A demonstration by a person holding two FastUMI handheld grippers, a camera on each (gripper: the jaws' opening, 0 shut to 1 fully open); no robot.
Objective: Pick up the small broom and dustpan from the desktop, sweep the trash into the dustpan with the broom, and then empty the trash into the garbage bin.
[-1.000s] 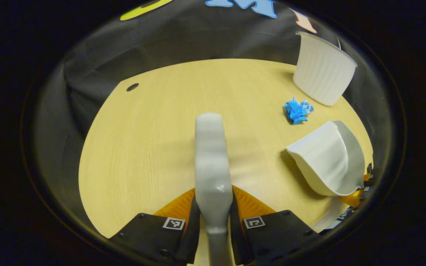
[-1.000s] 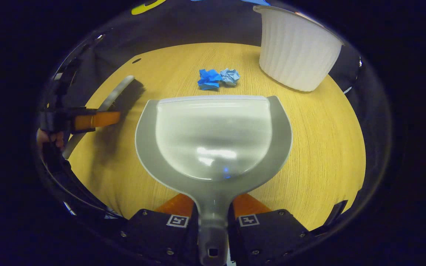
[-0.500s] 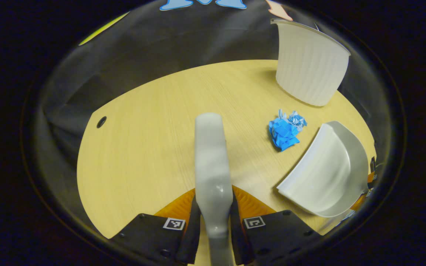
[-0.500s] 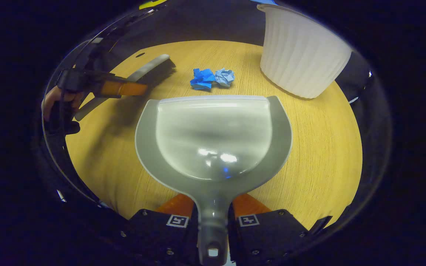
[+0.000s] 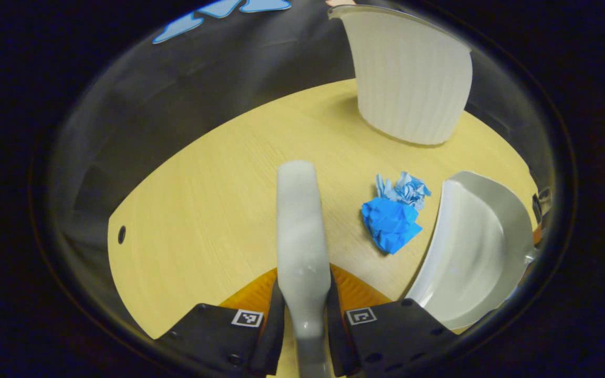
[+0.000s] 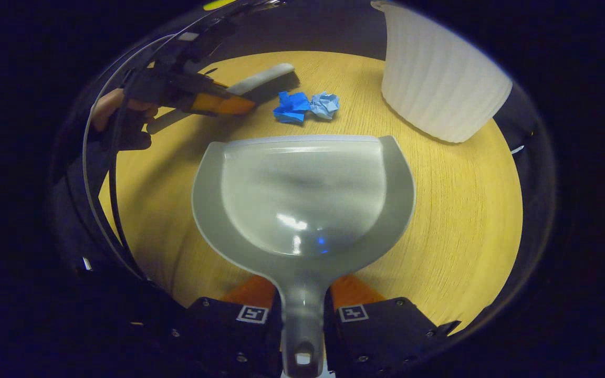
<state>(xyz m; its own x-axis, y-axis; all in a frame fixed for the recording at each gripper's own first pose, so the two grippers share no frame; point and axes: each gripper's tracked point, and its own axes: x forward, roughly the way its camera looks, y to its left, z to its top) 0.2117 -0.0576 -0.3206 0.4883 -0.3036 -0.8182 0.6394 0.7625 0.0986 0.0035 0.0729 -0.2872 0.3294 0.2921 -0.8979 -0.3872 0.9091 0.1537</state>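
Observation:
My left gripper (image 5: 303,302) is shut on the grey broom (image 5: 300,231), whose back runs up the middle of the left gripper view. Just right of it lie two crumpled blue paper scraps (image 5: 393,214) on the wooden desktop (image 5: 202,210). The grey dustpan (image 5: 470,247) stands beyond them, its mouth facing the scraps. In the right gripper view my right gripper (image 6: 302,310) is shut on the dustpan (image 6: 302,194) handle. The scraps (image 6: 305,106) lie just past the pan's front lip, with the broom head (image 6: 260,81) touching their left side. The left gripper (image 6: 213,102) holds that broom.
A white ribbed garbage bin (image 5: 410,79) stands on the desk behind the scraps, also at the upper right of the right gripper view (image 6: 441,81). A hand (image 6: 111,102) grips the left tool. A small dark hole (image 5: 121,234) marks the desk's left edge.
The broom swung toward the blue scraps and now reaches their side. The dustpan edged closer to the scraps. The bin looms larger in both views.

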